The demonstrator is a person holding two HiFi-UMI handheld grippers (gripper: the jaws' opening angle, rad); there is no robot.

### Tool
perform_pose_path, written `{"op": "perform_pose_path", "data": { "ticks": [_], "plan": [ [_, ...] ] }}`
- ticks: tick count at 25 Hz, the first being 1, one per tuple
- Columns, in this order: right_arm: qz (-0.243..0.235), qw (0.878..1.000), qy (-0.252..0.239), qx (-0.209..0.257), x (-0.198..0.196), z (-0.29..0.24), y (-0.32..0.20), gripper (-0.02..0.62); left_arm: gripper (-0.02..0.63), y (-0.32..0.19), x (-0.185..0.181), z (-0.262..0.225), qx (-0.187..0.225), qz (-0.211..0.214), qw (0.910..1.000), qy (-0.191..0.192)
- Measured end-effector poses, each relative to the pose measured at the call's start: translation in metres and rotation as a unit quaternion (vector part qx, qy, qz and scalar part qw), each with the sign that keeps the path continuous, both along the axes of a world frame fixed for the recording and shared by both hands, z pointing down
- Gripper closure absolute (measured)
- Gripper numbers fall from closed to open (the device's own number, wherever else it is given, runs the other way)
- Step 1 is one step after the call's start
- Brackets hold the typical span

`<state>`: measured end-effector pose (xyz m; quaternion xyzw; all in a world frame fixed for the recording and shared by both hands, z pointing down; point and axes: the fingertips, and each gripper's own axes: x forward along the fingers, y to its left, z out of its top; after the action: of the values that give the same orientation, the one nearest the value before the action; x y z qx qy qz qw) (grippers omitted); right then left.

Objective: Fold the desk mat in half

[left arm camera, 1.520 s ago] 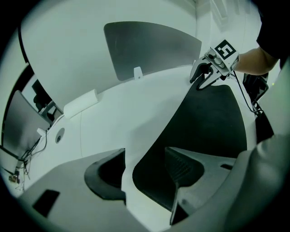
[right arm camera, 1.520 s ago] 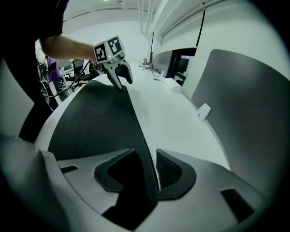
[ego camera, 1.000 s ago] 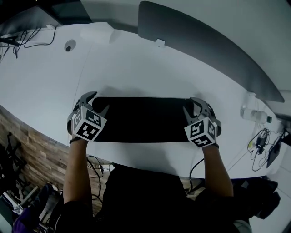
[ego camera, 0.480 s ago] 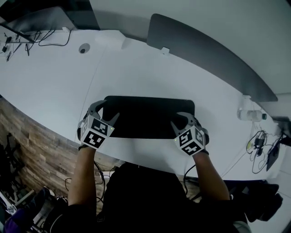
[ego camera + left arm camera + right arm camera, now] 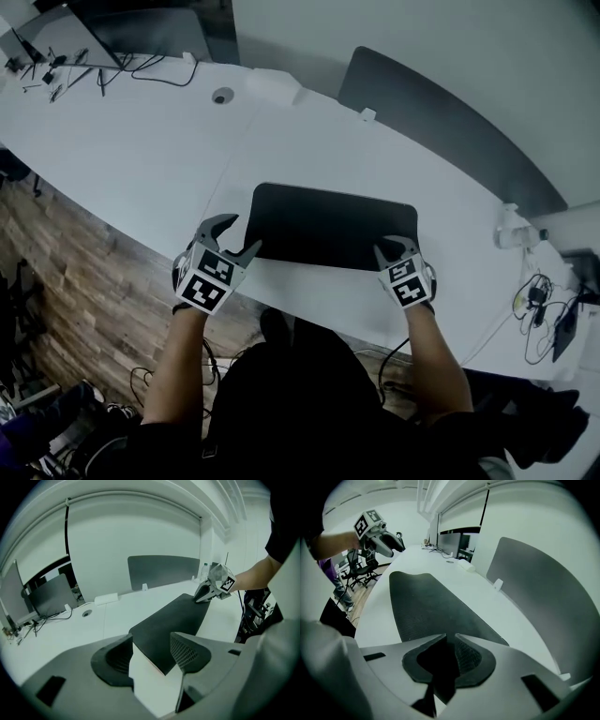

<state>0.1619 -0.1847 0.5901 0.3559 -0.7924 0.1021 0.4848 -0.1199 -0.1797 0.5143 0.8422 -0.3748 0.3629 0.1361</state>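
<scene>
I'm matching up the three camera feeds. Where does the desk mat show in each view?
Head view: the desk mat lies flat at the centre, just beyond both hands.
Left gripper view: the desk mat is at the centre, running from the jaws up to the right.
Right gripper view: the desk mat is centre-left, stretching away from the jaws.
Shared landmark: the grey divider panel behind the mat.

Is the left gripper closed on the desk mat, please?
No, the left gripper has its jaws apart, with the desk mat corner unpinched between them.
</scene>
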Motion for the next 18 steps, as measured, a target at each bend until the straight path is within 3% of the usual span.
{"op": "perform_pose_path", "data": {
  "ticks": [7, 18],
  "plan": [
    [0.061, 0.993, -0.022, 0.103, 0.000, -0.077, 0.019, 0.543, 0.353, 0.036, -0.023, -0.039, 0.040, -0.013, 0.9975, 0.056],
    [0.037, 0.983, -0.088, 0.156, -0.041, -0.166, 0.074, 0.568, 0.371, 0.071, -0.016, -0.099, 0.080, -0.017, 0.9826, 0.167]
  ]
}}
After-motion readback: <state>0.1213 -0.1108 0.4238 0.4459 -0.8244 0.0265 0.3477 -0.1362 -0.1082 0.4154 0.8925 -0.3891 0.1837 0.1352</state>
